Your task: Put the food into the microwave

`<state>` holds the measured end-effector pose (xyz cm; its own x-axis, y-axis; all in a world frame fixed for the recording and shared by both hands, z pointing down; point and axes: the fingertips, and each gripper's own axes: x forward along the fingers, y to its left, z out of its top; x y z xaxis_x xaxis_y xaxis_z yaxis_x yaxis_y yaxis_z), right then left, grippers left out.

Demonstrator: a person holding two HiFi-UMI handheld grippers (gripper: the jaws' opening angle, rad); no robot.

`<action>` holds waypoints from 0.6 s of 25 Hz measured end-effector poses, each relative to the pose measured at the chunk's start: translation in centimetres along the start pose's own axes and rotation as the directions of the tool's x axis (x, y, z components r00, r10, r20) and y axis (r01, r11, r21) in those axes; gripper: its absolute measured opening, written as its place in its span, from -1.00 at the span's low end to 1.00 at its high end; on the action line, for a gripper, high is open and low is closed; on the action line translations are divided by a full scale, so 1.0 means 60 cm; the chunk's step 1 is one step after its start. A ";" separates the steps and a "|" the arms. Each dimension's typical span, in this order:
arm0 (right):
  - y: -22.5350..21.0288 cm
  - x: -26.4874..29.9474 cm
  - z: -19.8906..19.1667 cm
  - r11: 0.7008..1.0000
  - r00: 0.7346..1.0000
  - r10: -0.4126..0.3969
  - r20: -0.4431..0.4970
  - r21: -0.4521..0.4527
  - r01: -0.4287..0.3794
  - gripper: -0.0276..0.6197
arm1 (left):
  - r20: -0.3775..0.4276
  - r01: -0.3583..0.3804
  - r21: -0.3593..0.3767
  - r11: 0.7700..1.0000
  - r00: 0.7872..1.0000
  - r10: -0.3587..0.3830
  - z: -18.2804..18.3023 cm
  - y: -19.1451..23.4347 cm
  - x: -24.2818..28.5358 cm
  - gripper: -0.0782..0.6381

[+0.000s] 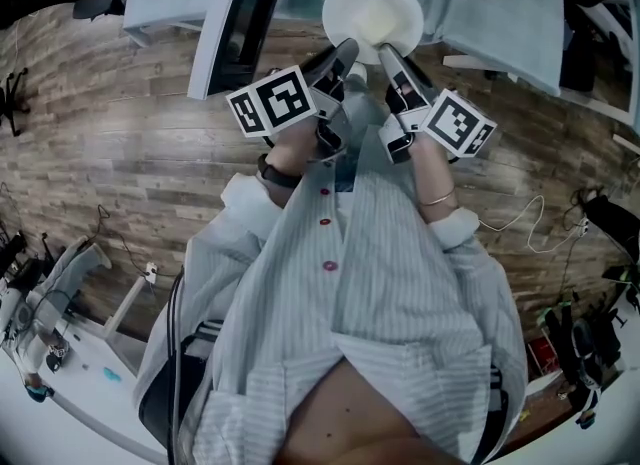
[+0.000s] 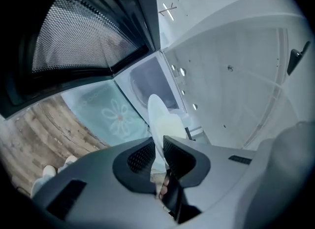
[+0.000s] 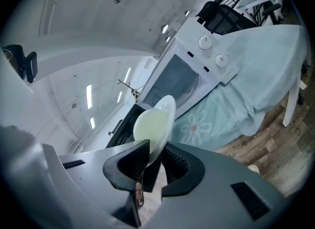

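A white plate (image 1: 372, 13) with a pale yellow food on it is carried between both grippers in front of the microwave. My left gripper (image 1: 343, 53) is shut on the plate's left rim, and its own view shows the plate (image 2: 156, 119) edge-on between the jaws (image 2: 157, 154). My right gripper (image 1: 388, 53) is shut on the right rim; its view shows the plate (image 3: 153, 127) with the food facing the camera, pinched at the gripper (image 3: 153, 160). The microwave (image 3: 184, 78) is white, its dark door (image 1: 235, 18) swung open to the left.
The microwave stands on a table under a pale blue cloth (image 3: 246, 70) with a flower print. Two round knobs (image 3: 211, 50) sit on its control panel. A wood-plank floor (image 1: 120, 143) lies below, with cables and gear at the right (image 1: 560, 333).
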<state>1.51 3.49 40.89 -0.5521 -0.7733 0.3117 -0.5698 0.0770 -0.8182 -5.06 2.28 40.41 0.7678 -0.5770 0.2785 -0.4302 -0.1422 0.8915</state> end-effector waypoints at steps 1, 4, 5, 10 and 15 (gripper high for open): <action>-0.001 0.008 0.008 1.000 1.000 0.002 -0.004 -0.002 -0.002 -0.68 | 0.004 -0.003 -0.002 1.000 1.000 0.003 0.008 0.001 0.006 -0.66; -0.008 0.035 0.032 1.000 1.000 0.008 -0.020 0.002 -0.008 -0.68 | 0.013 -0.014 -0.009 1.000 1.000 0.014 0.033 0.006 0.030 -0.66; -0.013 0.043 0.042 1.000 1.000 0.011 -0.025 0.004 -0.011 -0.68 | 0.015 -0.018 -0.010 1.000 1.000 0.018 0.042 0.007 0.041 -0.66; -0.030 0.077 0.094 1.000 0.998 0.029 -0.053 0.005 -0.029 -0.68 | 0.036 -0.036 -0.016 0.999 0.999 0.037 0.077 0.003 0.091 -0.66; -0.039 0.108 0.135 0.999 0.996 0.044 -0.082 0.001 -0.044 -0.68 | 0.063 -0.051 -0.031 0.998 0.997 0.052 0.110 0.002 0.127 -0.66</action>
<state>4.22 -6.82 40.92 -0.6248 -0.7148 0.3142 -0.5444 0.1104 -0.8315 -2.38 -7.42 40.27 0.7128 -0.6331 0.3018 -0.4535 -0.0879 0.8869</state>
